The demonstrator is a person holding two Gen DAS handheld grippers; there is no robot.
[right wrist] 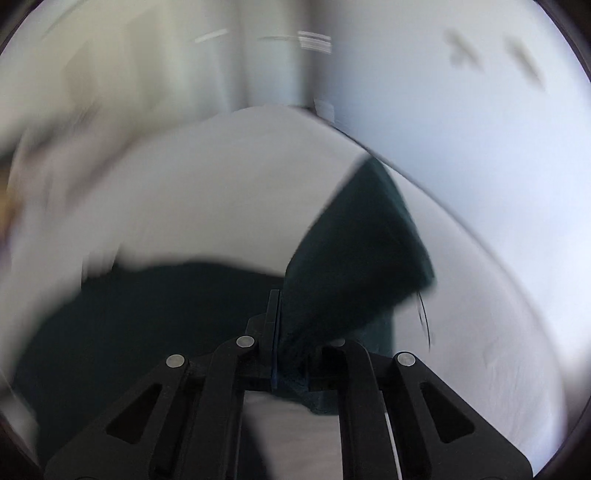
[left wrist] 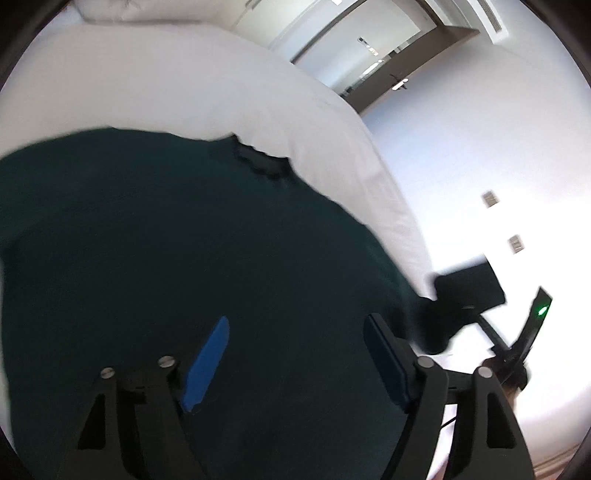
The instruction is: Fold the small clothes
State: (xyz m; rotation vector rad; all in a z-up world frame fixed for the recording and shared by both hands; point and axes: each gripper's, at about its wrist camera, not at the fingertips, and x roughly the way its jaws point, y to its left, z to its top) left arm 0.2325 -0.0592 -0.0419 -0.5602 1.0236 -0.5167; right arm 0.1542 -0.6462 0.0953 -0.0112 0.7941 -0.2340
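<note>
A dark green garment [left wrist: 166,221] lies spread on a white bed [left wrist: 184,81]. My left gripper [left wrist: 295,325] hovers just over the cloth near its right side. Its jaws are open, the blue pads [left wrist: 207,365] stand wide apart, and nothing is pinched between them. In the blurred right wrist view, my right gripper [right wrist: 280,314] is shut on an edge of the same garment [right wrist: 147,314]. A flap of cloth [right wrist: 362,240] rises from its fingers and stands up over the sheet [right wrist: 221,184]. The cloth hides the right finger's tip.
The bed's edge runs down the right, with a pale wall and two wall plates [left wrist: 491,199] beyond. A black device with a green light [left wrist: 541,310] sits at the garment's right corner. A pillow [left wrist: 110,11] lies at the far end, and a doorway [left wrist: 388,66] stands behind.
</note>
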